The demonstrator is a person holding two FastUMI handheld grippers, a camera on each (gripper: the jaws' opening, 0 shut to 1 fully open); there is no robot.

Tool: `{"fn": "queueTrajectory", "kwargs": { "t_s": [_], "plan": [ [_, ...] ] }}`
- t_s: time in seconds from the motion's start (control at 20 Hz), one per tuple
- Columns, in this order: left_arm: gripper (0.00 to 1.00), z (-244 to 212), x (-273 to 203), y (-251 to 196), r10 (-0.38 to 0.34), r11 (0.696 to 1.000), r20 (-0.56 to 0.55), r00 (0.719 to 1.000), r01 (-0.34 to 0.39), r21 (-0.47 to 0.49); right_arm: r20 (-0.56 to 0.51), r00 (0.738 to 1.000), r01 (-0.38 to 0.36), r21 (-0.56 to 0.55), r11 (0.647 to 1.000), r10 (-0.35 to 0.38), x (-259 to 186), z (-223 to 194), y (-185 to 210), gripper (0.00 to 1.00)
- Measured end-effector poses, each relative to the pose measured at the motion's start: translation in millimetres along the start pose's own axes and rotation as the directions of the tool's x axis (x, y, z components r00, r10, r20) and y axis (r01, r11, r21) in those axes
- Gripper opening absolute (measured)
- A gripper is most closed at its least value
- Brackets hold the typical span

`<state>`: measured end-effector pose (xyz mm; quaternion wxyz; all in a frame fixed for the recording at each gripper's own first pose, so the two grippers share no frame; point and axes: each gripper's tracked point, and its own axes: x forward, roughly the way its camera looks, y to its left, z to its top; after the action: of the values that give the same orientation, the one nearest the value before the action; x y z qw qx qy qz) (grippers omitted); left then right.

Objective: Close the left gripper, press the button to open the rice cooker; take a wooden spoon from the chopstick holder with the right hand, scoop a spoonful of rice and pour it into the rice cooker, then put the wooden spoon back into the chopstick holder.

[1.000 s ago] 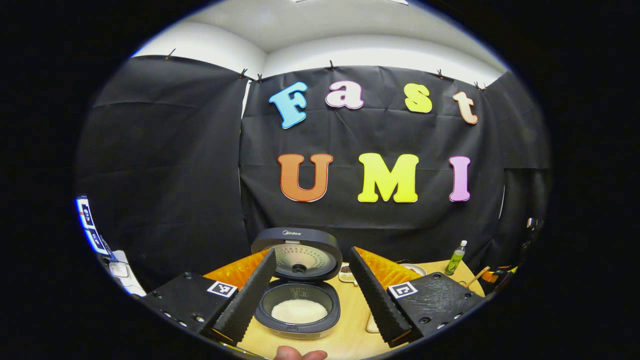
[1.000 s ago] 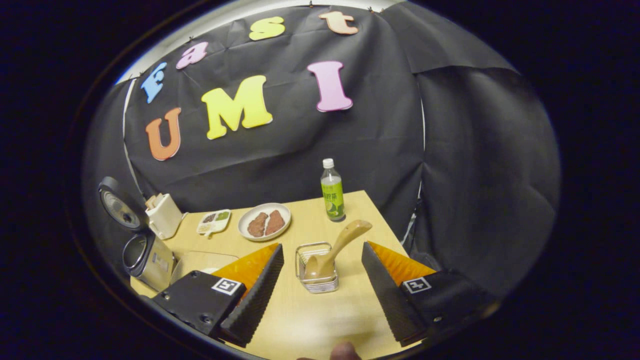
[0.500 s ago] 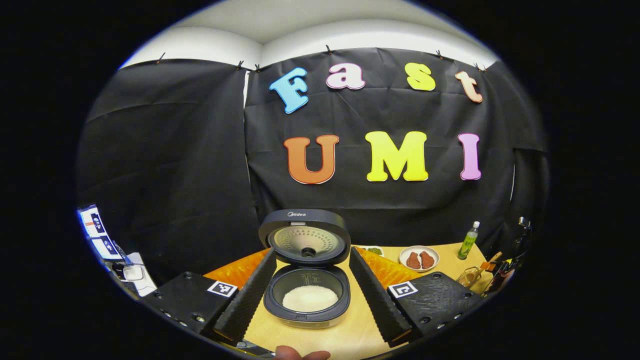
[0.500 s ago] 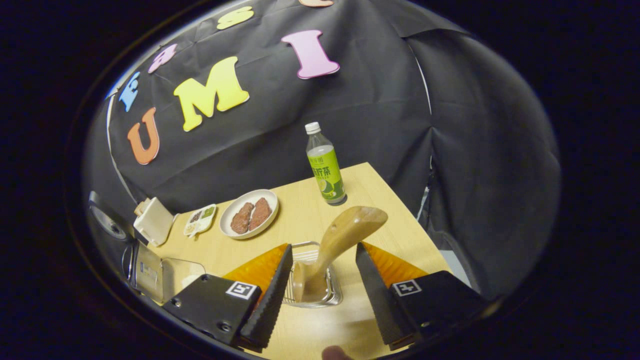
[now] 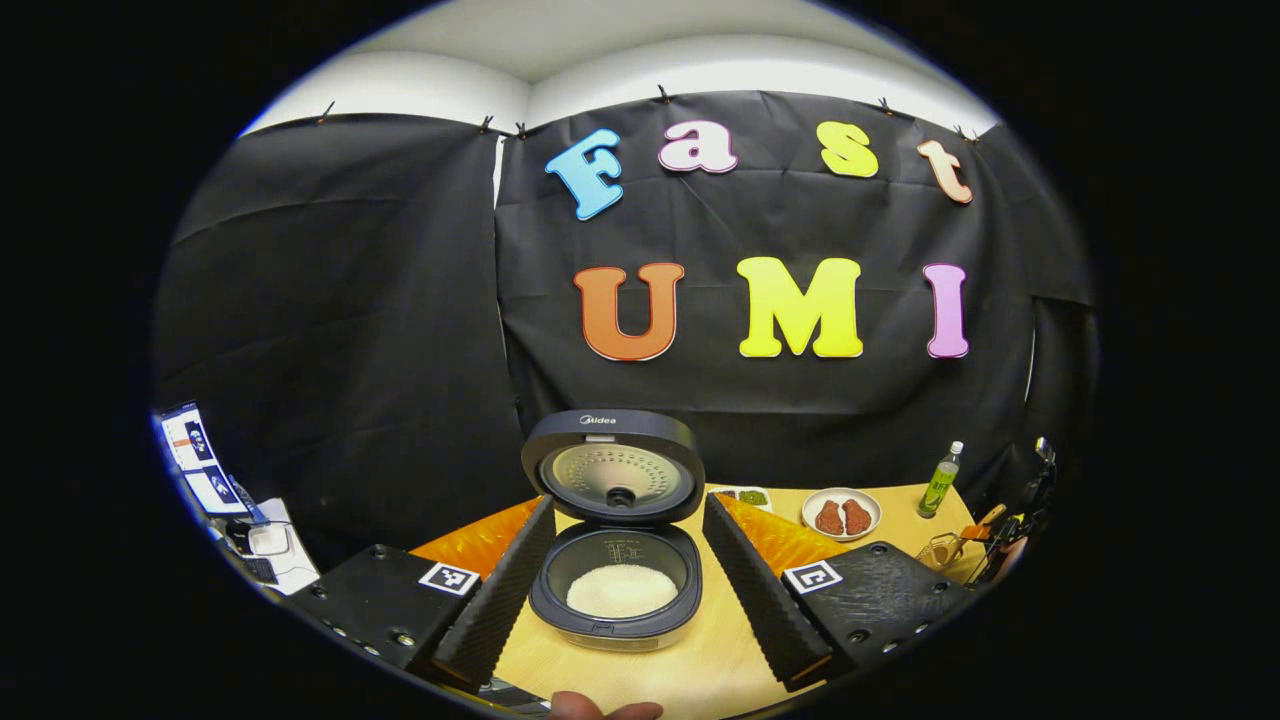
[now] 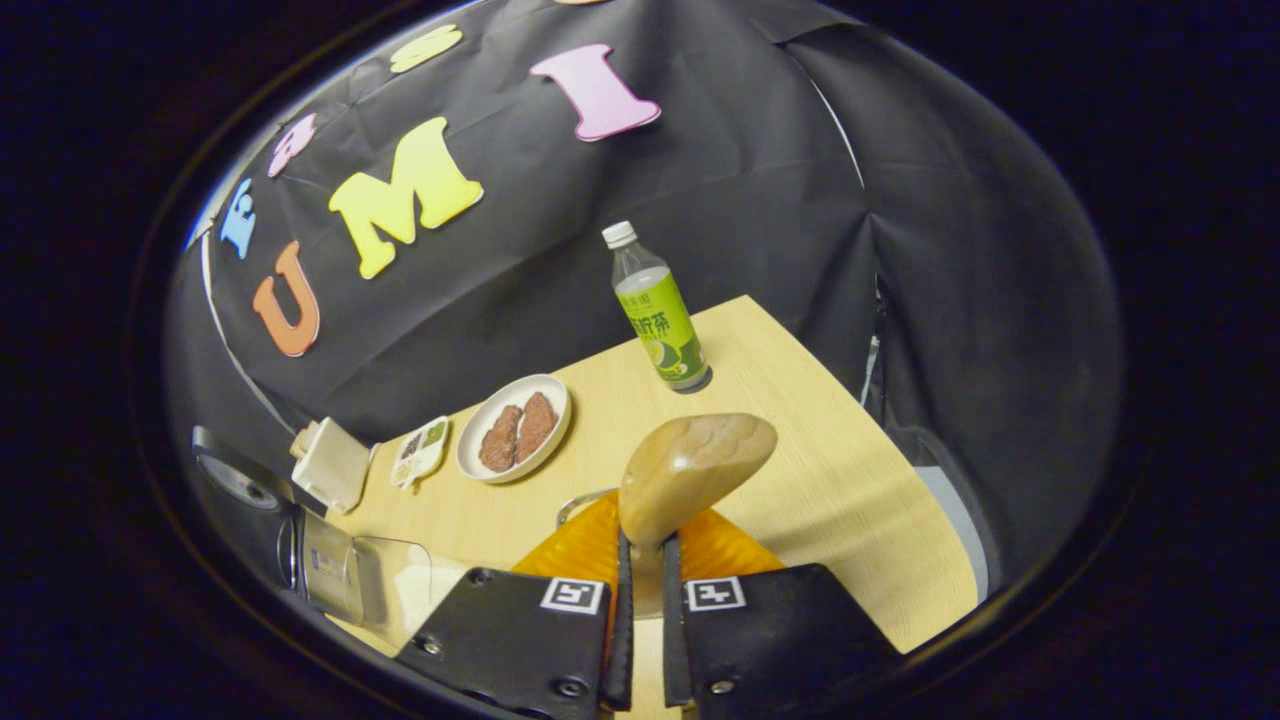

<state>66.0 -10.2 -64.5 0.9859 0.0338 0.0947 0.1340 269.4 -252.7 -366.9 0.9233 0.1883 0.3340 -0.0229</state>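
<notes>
Gripping now: right gripper [image 6: 641, 560], fingers pinching the wooden spoon [image 6: 690, 470] handle.
Left gripper [image 5: 625, 580]: fingers spread, flanking the open rice cooker [image 5: 615, 590].
Rice [image 5: 620, 590]: between those fingers, inside the pot.

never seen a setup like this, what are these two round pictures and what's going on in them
A person holds a two-finger gripper in each hand, and each carries a fisheye camera looking along its own fingers. In the left gripper view, the left gripper is open in front of the rice cooker, whose lid is up, with rice inside. In the right gripper view, the right gripper is shut on the wooden spoon. The table also holds a green bottle and a plate of food.
</notes>
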Motion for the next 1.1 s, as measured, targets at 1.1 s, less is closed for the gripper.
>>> {"fn": "queueTrajectory", "kwargs": {
  "t_s": [1.1],
  "plan": [
    [0.95,-9.4,-9.2,127.6,-0.024,0.998,0.051,0.998,0.028,-0.065,0.162,0.984,-0.009,-0.365,0.931,0.073,-110.4,-10.2,235.0,0.1]
  ]
}}
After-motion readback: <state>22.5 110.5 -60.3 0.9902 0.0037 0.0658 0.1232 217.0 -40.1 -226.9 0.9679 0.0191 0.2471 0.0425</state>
